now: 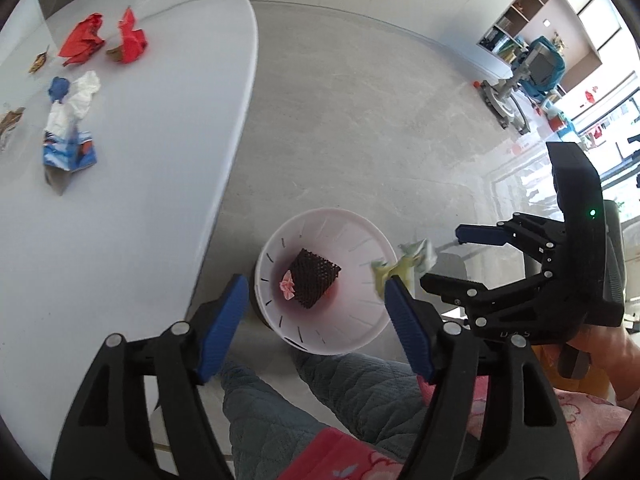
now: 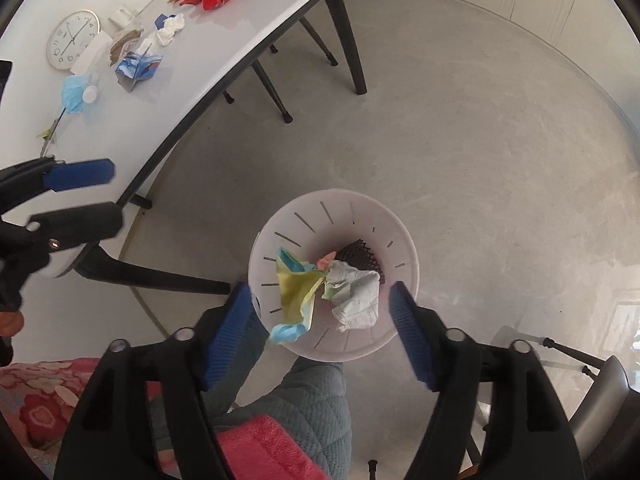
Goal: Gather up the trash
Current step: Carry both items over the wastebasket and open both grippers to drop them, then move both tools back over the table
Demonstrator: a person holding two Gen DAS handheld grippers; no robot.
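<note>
Step in hand: dropping collected scraps into the white slotted wastebasket (image 2: 400, 216), which stands on the floor beside the table (image 1: 132, 240).
Right gripper (image 2: 320, 332): jaws spread wide, pads touching nothing; a yellow-and-blue crumpled wrapper (image 2: 298, 292) and a pale crumpled paper (image 2: 356, 296) hang free below it, over the basket mouth.
Left gripper (image 1: 312, 328): jaws likewise spread and empty, poised above the basket.
Basket contents: a dark mesh piece (image 1: 314, 276) and a small pink scrap (image 1: 287, 286) lie on the bottom.
Technique: keep both jaws wide and centred over the rim until the scraps clear it; the wrapper looks close to the near wall, so it may catch.
Remaining trash: red crumpled wrappers (image 1: 82, 40), a blue-and-white carton (image 1: 70, 152) and white paper (image 1: 82, 94) lie on the table.
</note>
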